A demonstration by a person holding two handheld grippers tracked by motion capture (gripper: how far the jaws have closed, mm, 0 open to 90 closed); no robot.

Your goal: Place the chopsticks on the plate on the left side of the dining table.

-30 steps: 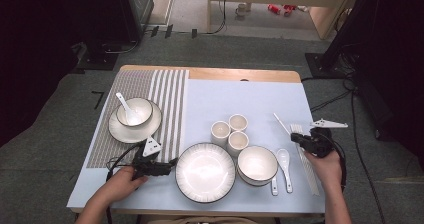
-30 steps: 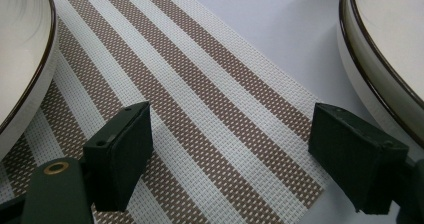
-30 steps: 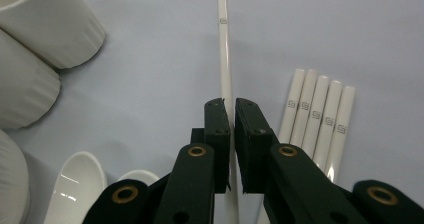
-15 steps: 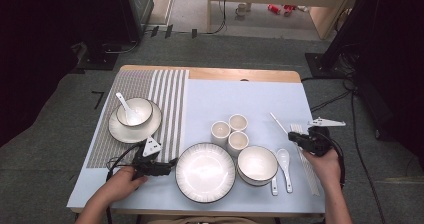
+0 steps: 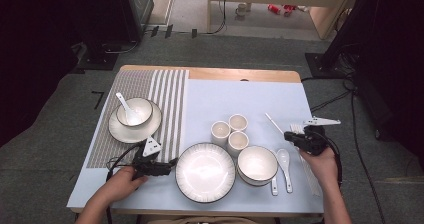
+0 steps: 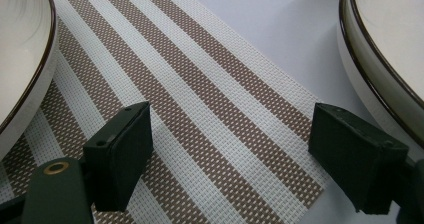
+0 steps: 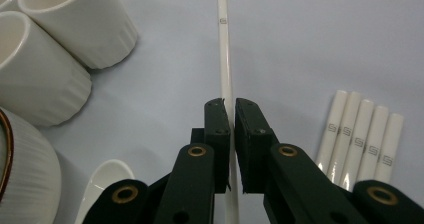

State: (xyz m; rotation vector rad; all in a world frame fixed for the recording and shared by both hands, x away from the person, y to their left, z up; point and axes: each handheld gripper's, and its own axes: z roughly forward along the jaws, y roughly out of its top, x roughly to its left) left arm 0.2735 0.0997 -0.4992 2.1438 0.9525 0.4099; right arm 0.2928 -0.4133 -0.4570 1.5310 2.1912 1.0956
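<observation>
set on a tabletop [image 5: 240, 94] under a pale blue cloth, with plates, bowls and cups between the two hands. at the right edge, right hand-held gripper [image 7: 231, 115] clamped together on a single white chopstick [image 7: 224, 49], gripped near its middle. long axis running straight ahead along the jaws, away over the cloth, apart from the remaining chopsticks [image 7: 361, 134] lying side by side just to its right. far across the tabletop, left hand-held gripper [image 6: 230, 154] wide apart, idle over the striped placemat [image 6: 210, 89].
</observation>
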